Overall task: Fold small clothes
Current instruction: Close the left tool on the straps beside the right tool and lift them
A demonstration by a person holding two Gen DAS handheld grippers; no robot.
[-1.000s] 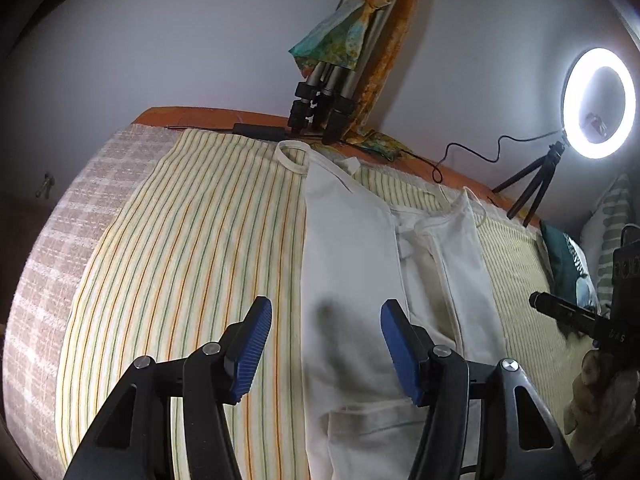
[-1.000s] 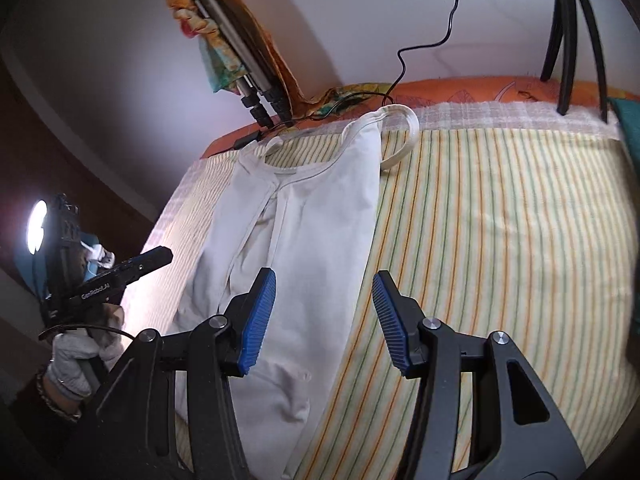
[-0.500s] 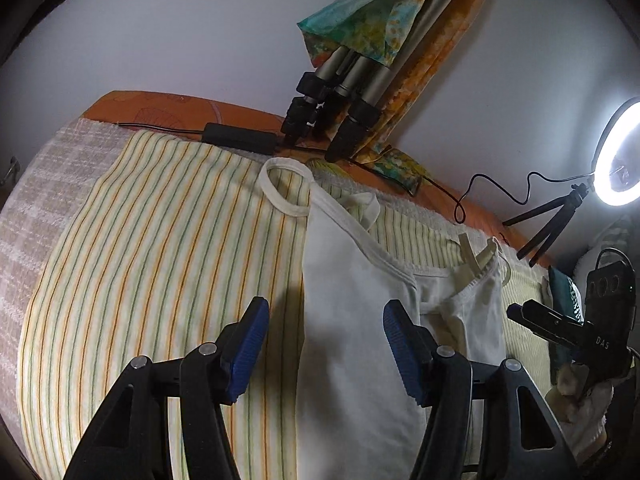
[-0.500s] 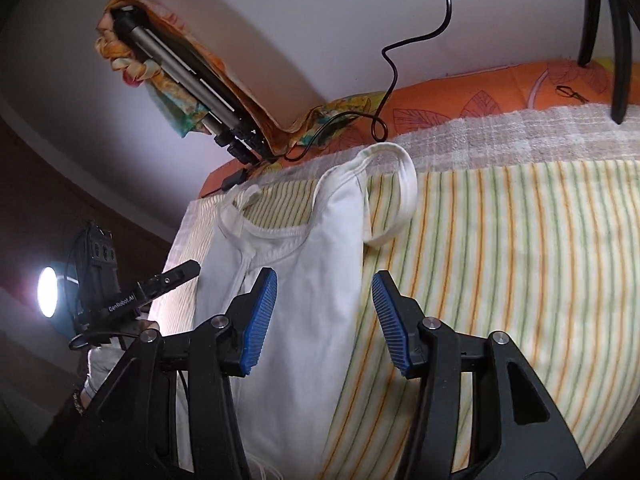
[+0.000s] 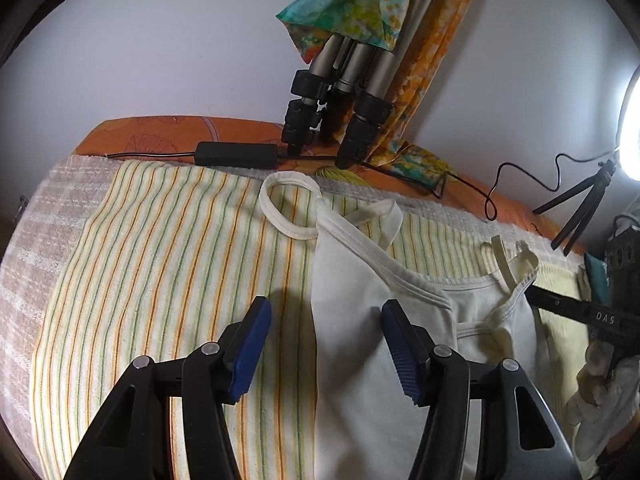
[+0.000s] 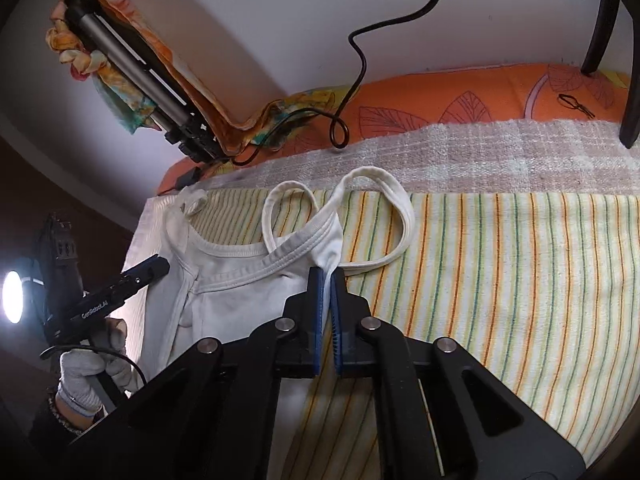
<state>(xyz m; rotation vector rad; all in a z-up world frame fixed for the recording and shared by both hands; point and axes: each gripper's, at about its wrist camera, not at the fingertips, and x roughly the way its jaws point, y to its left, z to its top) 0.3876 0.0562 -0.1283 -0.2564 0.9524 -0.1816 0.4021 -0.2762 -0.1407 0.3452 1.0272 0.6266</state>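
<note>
A small white sleeveless top (image 5: 360, 320) lies folded lengthwise on a striped cloth (image 5: 160, 280), straps toward the wall. My left gripper (image 5: 326, 344) is open, its blue pads straddling the top's left folded edge just above the fabric. In the right wrist view the top (image 6: 240, 292) lies at centre left, and my right gripper (image 6: 327, 284) is shut on the fabric at its right corner, below the strap loop (image 6: 384, 216).
A folded tripod (image 5: 344, 92) wrapped in colourful cloth leans on the wall behind. A black power adapter (image 5: 236, 154) and cable lie at the orange mattress edge (image 6: 460, 108). A ring light (image 5: 632, 136) on a small tripod stands at the right.
Both grippers moved forward toward the top's strap end. The right gripper, open before, has closed on the top's fabric at its right corner. The left gripper stays open.
</note>
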